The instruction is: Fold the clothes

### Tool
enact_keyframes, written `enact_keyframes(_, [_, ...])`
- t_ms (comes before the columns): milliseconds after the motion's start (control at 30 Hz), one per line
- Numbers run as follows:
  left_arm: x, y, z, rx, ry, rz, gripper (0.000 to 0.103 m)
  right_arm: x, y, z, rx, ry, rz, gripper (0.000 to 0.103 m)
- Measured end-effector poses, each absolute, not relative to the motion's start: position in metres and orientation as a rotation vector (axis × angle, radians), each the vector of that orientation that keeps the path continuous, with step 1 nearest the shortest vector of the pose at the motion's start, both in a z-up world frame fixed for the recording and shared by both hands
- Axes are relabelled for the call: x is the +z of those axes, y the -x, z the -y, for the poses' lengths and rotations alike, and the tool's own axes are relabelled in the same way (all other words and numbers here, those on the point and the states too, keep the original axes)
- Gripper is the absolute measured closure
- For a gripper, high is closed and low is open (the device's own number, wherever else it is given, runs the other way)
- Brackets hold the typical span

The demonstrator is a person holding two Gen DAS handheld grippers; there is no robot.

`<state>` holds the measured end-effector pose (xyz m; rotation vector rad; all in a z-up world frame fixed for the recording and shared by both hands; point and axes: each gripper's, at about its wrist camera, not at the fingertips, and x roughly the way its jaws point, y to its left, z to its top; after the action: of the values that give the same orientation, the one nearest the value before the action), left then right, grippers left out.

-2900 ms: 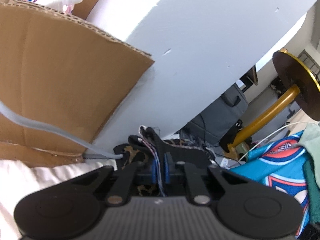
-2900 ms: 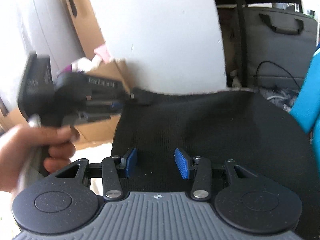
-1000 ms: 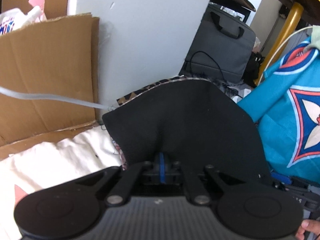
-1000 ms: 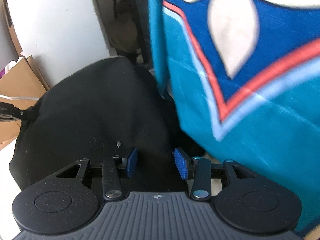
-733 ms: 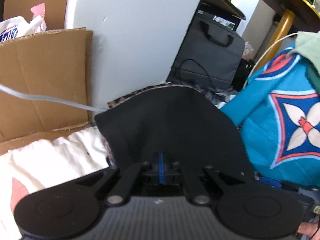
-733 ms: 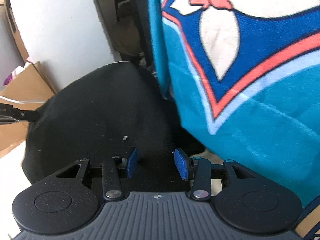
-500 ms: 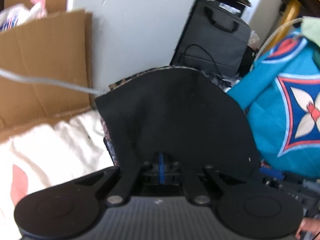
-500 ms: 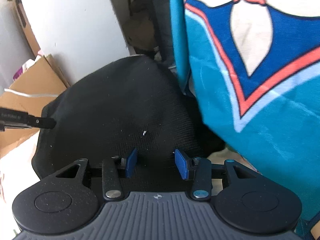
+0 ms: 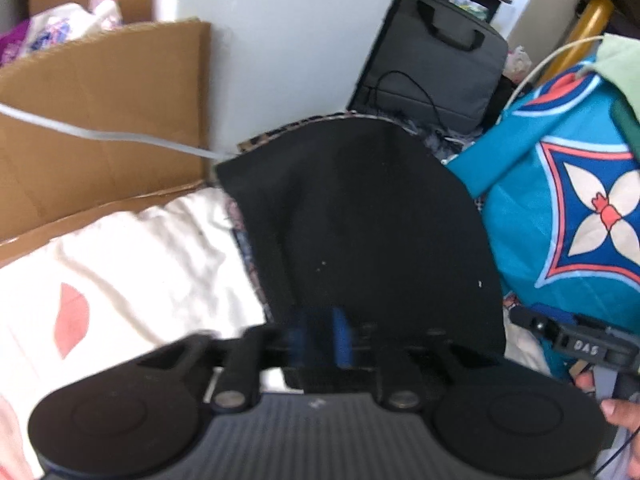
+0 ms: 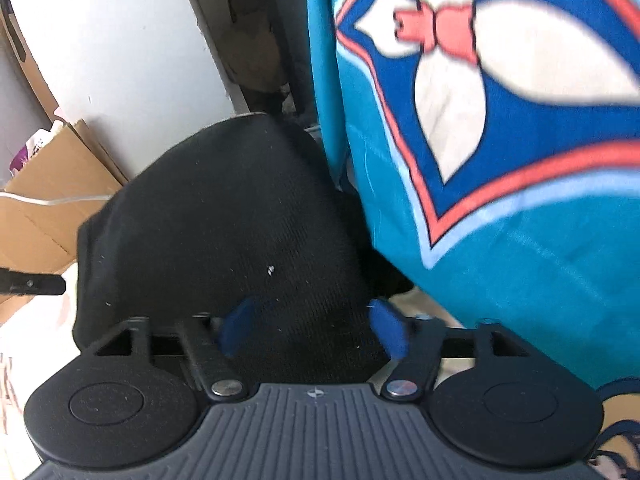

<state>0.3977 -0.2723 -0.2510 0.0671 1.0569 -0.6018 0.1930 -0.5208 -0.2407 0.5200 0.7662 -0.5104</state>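
Fabric is down: the black knitted garment point(image 9: 360, 232) lies spread on the cream bedsheet point(image 9: 132, 256), its patterned lining peeking out along the far edge, a brown cardboard box point(image 9: 100, 120) to the far left and a turquoise cloth with a blue-and-white flower print point(image 10: 500, 140) crowding in from the right. Left gripper point(image 9: 320, 332) sits at the near hem, its blue pads blurred and showing a narrow gap between them; whether they are pinching the hem or letting it go I cannot tell from this view. Right gripper point(image 10: 314, 328) is plainly spread wide, pads well apart over the near right part of the same garment, holding nothing. In the left view the right gripper's body shows at the right edge with the person's fingers point(image 9: 616, 408) around its handle. My read is that one fold has been laid and this is the hand-off into the next. That calls for the right gripper to drop onto an edge or corner and close, the left to get a firm pinch too, then both to lift together and carry that edge across without snagging the turquoise cloth just beside it.
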Motion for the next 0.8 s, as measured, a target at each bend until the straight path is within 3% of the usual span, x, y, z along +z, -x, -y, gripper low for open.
enact_keyframes(67, [-0.235, -0.393, 0.265, -0.58, -0.053, -1.055, 0.005, -0.229, -0.196, 0.522, -0.49, -0.544, -0.796, 0.011])
enact_keyframes(200, [-0.198, -0.39, 0.249, -0.565, -0.019, -1.069, 0.0, -0.198, -0.201, 0.513, -0.441, -0.515, -0.828, 0.0])
enact_keyframes(800, [-0.035, -0.344, 0.163, -0.404, 0.002, -1.087, 0.0, -0.099, -0.152, 0.47, -0.459, -0.597, -0.912, 0.0])
